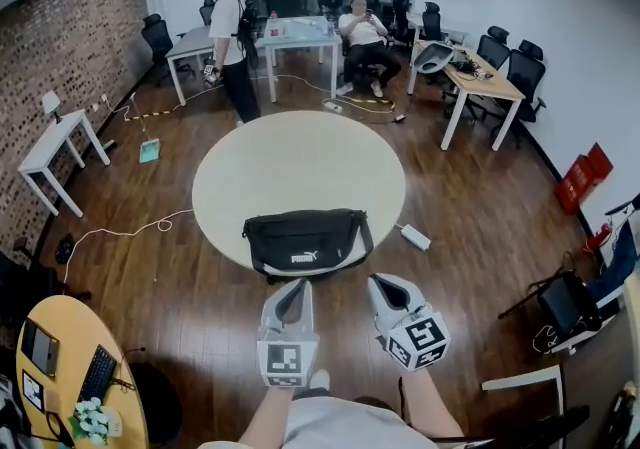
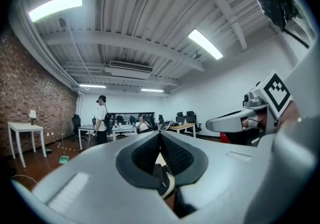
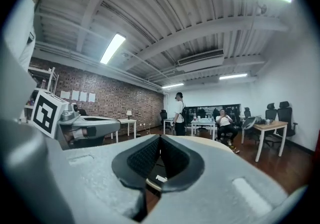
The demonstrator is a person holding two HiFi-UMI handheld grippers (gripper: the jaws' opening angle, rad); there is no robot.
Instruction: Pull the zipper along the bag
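From the head view, a black bag (image 1: 307, 242) lies on the near edge of a round desk (image 1: 300, 152). It is a long bag, and it lies from left to right. The left claw (image 1: 297, 285) and the right claw (image 1: 385, 280) are side by side, just near of the bag, over the brown floor (image 1: 180, 277). They do not touch the bag. Far away, a person (image 1: 230, 37) stands by other desks.

In the left gripper view, the left claw (image 2: 160, 134) is clenched, tips together, with nothing in it. The right claw (image 2: 235, 120) shows off to the right.

In the right gripper view, the right claw (image 3: 160, 137) is clenched too, and it holds nothing. Low in the gap behind its tips you can see a bit of the bag (image 3: 159, 177) past it. The left claw (image 3: 90, 127) shows at the left.
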